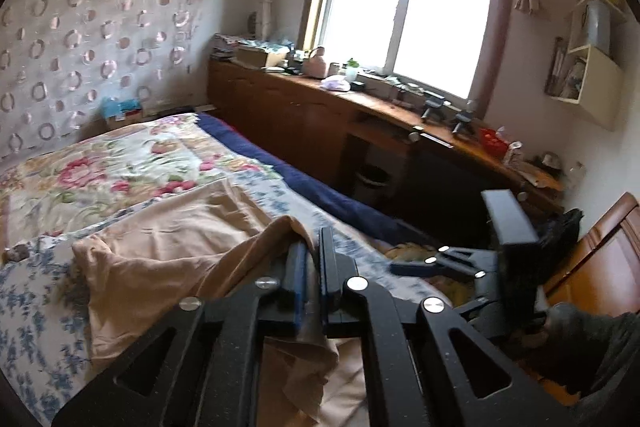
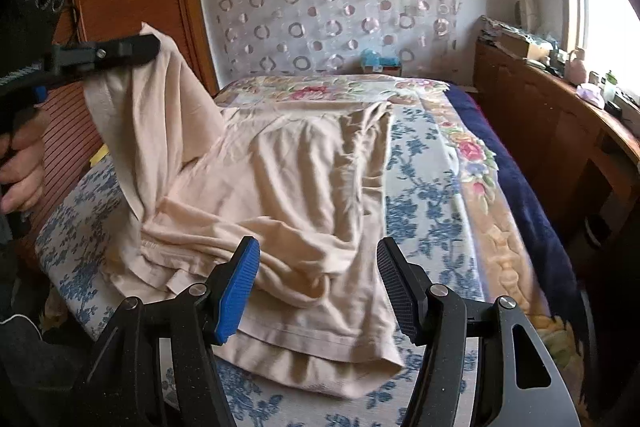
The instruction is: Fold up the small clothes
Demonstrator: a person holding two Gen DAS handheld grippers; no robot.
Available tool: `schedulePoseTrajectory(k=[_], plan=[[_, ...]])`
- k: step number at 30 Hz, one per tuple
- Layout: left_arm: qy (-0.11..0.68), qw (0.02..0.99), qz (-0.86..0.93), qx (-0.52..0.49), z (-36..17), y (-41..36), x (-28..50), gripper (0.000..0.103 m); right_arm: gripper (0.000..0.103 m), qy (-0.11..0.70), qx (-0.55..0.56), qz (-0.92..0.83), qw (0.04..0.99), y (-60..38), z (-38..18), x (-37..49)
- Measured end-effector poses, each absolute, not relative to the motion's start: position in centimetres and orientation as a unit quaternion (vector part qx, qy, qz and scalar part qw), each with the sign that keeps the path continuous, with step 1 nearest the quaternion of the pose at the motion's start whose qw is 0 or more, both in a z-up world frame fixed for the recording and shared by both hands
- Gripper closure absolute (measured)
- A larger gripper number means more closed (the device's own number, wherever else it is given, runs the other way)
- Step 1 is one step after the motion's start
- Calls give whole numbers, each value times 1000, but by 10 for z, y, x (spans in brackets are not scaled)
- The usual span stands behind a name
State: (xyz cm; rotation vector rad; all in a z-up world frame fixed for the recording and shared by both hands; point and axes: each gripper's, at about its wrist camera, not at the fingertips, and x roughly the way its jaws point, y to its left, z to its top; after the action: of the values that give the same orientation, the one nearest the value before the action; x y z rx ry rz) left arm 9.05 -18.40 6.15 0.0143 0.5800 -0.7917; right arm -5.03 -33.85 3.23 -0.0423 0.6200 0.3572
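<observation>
Now your left gripper (image 2: pixel 154 45), jaws clenched on beige garment (image 2: pixel 304 187), lifts one corner off bed (image 2: pixel 420 187) for fold; rest lies near foot edge. Right gripper (image 2: pixel 318 283) jaws released, hovering over hem.

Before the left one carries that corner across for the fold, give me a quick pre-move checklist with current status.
1. Left gripper clamped on the beige garment: ok, corner pinched and lifted.
2. Right gripper free of the cloth: ok, open, nothing between its pads.
3. Garment lying flat on the bed: not ok, rumpled ridges near the front hem.
4. Hem fully on the bed: ok, near edge shows on the floral sheet.
5. Cloth snagged under the lifted part: cannot tell, hidden by the drape.
</observation>
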Motion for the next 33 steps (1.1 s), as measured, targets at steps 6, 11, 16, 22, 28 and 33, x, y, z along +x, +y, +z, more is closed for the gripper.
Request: schedulePoseTrajectory(k=[6, 11, 16, 22, 28, 33], plan=[[283, 883, -372, 35, 51, -193, 87, 58, 40, 308, -17, 172, 935, -342, 28, -48], [302, 892, -333, 45, 34, -172, 92, 49, 40, 312, -21, 172, 934, -339, 28, -47], [318, 901, -293, 29, 12, -137, 98, 29, 40, 314, -28, 177, 932, -335, 28, -39], [333, 917, -218, 17, -17, -81, 94, 28, 40, 320, -37, 188, 928, -324, 25, -22], [342, 928, -151, 7, -34, -35, 89, 28, 40, 308, -58, 206, 927, -298, 37, 3], [338, 934, -117, -6, -40, -6, 84, 28, 40, 304, -80, 235, 920, -264, 43, 31]])
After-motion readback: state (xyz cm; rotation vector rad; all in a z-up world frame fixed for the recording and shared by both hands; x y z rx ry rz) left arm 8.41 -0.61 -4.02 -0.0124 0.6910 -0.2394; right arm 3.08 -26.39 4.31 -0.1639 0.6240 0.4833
